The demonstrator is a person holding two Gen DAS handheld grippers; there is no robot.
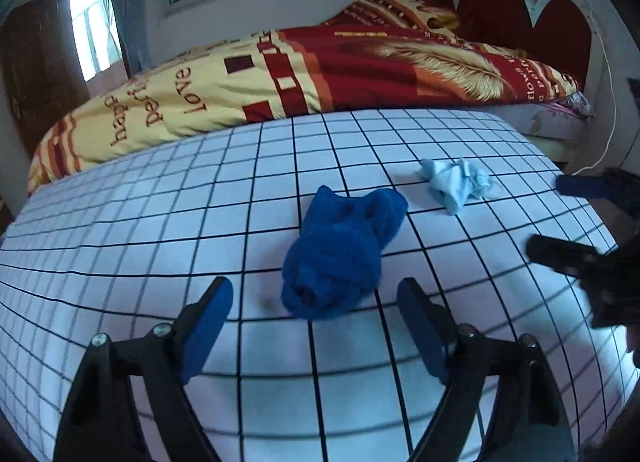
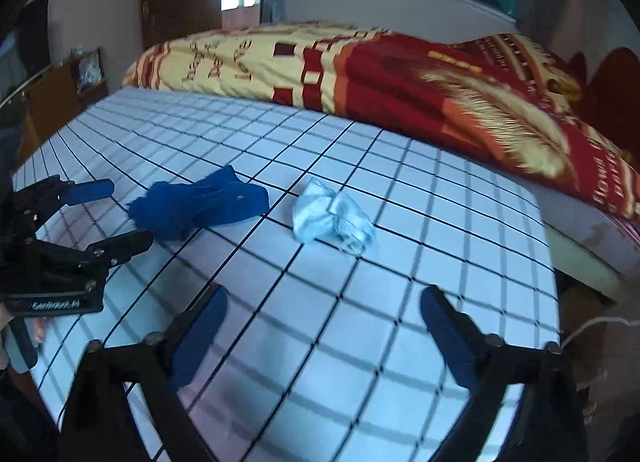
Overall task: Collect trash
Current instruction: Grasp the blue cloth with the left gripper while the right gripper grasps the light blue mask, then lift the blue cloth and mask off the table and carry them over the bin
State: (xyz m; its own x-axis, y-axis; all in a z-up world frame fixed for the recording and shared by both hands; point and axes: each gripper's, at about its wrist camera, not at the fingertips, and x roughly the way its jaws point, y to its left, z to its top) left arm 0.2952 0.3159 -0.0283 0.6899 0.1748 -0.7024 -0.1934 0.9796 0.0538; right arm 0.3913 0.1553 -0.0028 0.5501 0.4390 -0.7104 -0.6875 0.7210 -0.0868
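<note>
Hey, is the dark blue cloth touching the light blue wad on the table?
Apart. The right wrist view shows bare checked table between the dark blue cloth and the light blue wad.

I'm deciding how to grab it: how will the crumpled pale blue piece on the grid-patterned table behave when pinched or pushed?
The crumpled pale blue piece looks like thin paper or tissue, so it is probably very light and would slide across the grid-patterned table if nudged. Its loose folds suggest it will squash rather than resist the tongs. It sits flat and irregular, so rolling seems unlikely.
</note>
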